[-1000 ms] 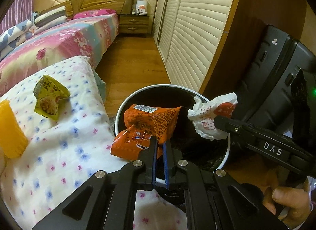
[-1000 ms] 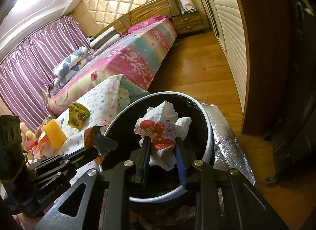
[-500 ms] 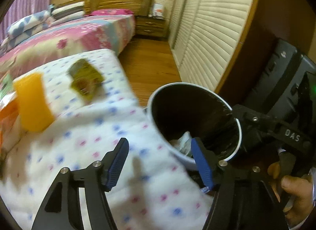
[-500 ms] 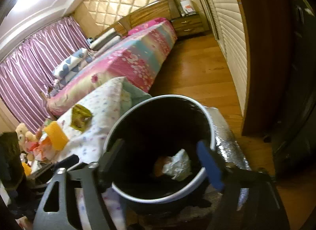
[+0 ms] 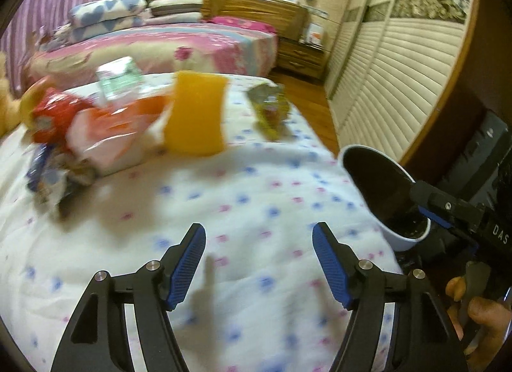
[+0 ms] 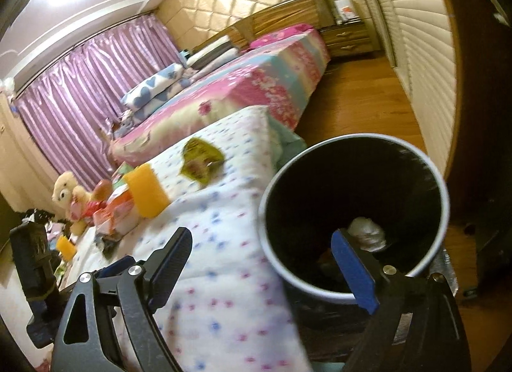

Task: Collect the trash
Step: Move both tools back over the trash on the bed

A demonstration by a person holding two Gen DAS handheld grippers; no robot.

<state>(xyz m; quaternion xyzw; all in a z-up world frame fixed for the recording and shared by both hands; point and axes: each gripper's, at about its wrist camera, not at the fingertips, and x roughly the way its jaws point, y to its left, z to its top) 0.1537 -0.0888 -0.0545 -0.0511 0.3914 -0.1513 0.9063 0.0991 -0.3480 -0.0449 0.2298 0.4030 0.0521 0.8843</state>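
Blue-padded jaws are spread wide on both sides, having just been opening, with nothing between them. The left hand-held gripper (image 5: pixel 259 263) is held over the dotted blanket (image 5: pixel 256 186), with the green wrapper (image 5: pixel 270 109) lying well off at 12 o'clock. The crumpled white paper (image 6: pixel 366 233) is seen down inside the black bin (image 6: pixel 441 180), at 1 o'clock from the right hand-held gripper (image 6: pixel 272 266).

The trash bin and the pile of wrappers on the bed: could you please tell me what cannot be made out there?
- Trash bin, right wrist view: the bottom is dark, and the right claw's blue finger covers part of it. Only a crumpled white wrapper is clear.
- Trash bin, left wrist view: the right claw's arm crosses it, hiding its contents.
- Pile of wrappers, left wrist view: motion blur makes the prints unreadable.
- Green wrapper: its label is blurred.
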